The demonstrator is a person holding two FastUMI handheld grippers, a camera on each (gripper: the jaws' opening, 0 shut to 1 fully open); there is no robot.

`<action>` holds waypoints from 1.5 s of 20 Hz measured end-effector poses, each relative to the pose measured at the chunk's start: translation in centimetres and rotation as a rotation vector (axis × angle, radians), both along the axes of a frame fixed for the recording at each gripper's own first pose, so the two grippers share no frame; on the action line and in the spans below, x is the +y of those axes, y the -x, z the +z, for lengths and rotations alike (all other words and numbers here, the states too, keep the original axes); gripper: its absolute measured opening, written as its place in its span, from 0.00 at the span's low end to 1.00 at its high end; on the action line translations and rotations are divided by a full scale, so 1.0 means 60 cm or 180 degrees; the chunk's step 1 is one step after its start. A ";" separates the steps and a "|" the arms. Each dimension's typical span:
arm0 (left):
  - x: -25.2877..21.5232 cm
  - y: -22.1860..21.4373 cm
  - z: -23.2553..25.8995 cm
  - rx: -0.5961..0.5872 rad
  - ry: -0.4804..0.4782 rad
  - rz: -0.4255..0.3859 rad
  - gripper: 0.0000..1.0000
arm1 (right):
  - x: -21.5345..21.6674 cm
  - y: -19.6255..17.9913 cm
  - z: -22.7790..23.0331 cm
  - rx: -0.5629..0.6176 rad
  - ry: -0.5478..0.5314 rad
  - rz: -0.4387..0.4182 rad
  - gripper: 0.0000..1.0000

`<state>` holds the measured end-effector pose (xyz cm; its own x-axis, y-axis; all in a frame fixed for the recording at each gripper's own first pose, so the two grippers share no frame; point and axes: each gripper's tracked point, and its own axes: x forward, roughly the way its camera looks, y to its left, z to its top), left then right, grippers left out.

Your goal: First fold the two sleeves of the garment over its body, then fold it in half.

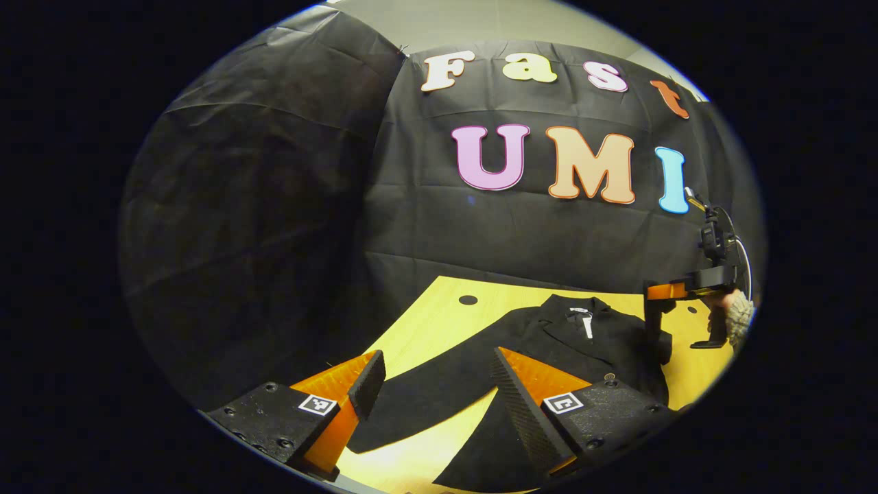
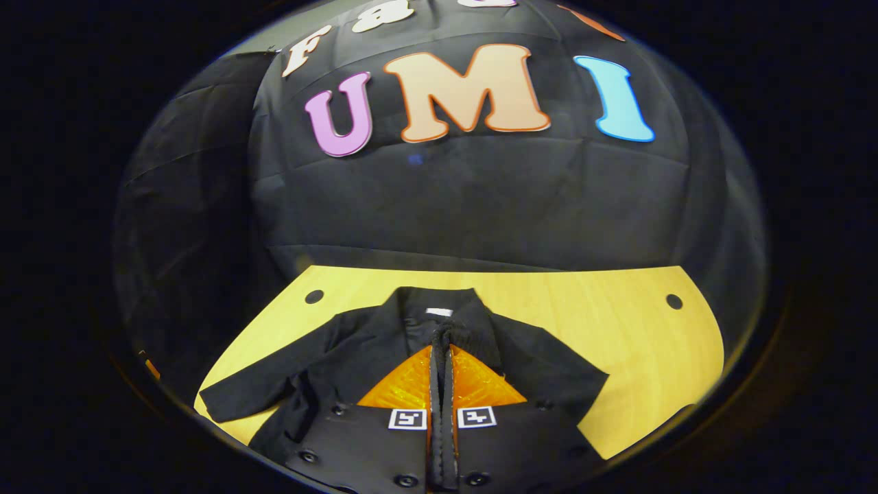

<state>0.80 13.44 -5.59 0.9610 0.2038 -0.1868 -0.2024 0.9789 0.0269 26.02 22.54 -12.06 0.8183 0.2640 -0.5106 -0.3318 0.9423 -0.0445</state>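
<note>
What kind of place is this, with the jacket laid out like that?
Probably a recording booth, not a home: a black cloth wall hangs behind a bare wooden table, where a dark jacket lies flat for the handheld left gripper and right gripper.

L gripper (image 1: 439,384) wide open, held low; R gripper (image 2: 442,343) closed tight, fingers pressed together.

In my left gripper view, the coat (image 1: 549,350) lies on the table (image 1: 439,322) at lower centre, one sleeve (image 1: 425,391) running toward lower left between my left gripper's (image 1: 435,387) fingers. At right, the right gripper (image 1: 658,322) sits over the coat's far edge. In my right gripper view, the collar (image 2: 439,309) lies just beyond the fingertips.
</note>
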 end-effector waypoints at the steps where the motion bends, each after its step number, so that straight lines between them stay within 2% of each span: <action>1: 0.002 -0.003 -0.001 0.0002 0.0018 -0.0007 0.94 | 0.021 0.001 -0.005 0.0018 -0.0004 0.0056 0.02; 7: 0.023 -0.014 -0.022 0.0121 0.0080 -0.0020 0.96 | 0.147 0.006 -0.072 0.0140 0.0112 0.0375 0.02; 12: 0.046 -0.018 -0.039 0.0221 0.0071 -0.0019 0.94 | 0.239 0.018 -0.129 0.0313 0.0081 0.0580 0.02; 17: 0.063 -0.019 -0.061 0.0345 0.0139 0.0026 0.95 | 0.276 0.014 -0.182 0.0423 0.0139 0.0631 0.00; 20: 0.073 -0.027 -0.078 0.0416 0.0164 0.0047 0.95 | 0.283 0.011 -0.209 0.0506 0.0175 0.0574 0.02; 23: 0.090 -0.022 -0.088 0.0446 0.0176 0.0106 0.95 | 0.297 0.025 -0.216 0.0692 -0.0014 0.0652 0.09; 26: 0.104 -0.017 -0.109 0.0528 0.0239 0.0172 0.95 | 0.323 0.034 -0.205 0.0713 -0.0175 0.0830 0.27; 27: 0.105 -0.015 -0.117 0.0564 0.0271 0.0194 0.95 | 0.324 0.034 -0.202 0.0683 -0.0189 0.0858 0.44; 28: 0.109 -0.016 -0.125 0.0587 0.0300 0.0218 0.96 | 0.323 0.035 -0.196 0.0664 -0.0188 0.0864 0.36; 29: 0.113 -0.015 -0.133 0.0608 0.0325 0.0245 0.96 | 0.324 0.036 -0.198 0.0667 -0.0205 0.0877 0.47; 30: 0.116 -0.017 -0.139 0.0632 0.0347 0.0271 0.95 | 0.327 0.042 -0.195 0.0699 -0.0242 0.0907 0.41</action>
<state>1.79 20.38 -13.94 0.8835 0.2508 -0.3956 -0.2856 0.9579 -0.0304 23.52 42.16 -23.74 0.5796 0.5095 -0.6360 -0.5752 0.8086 0.1236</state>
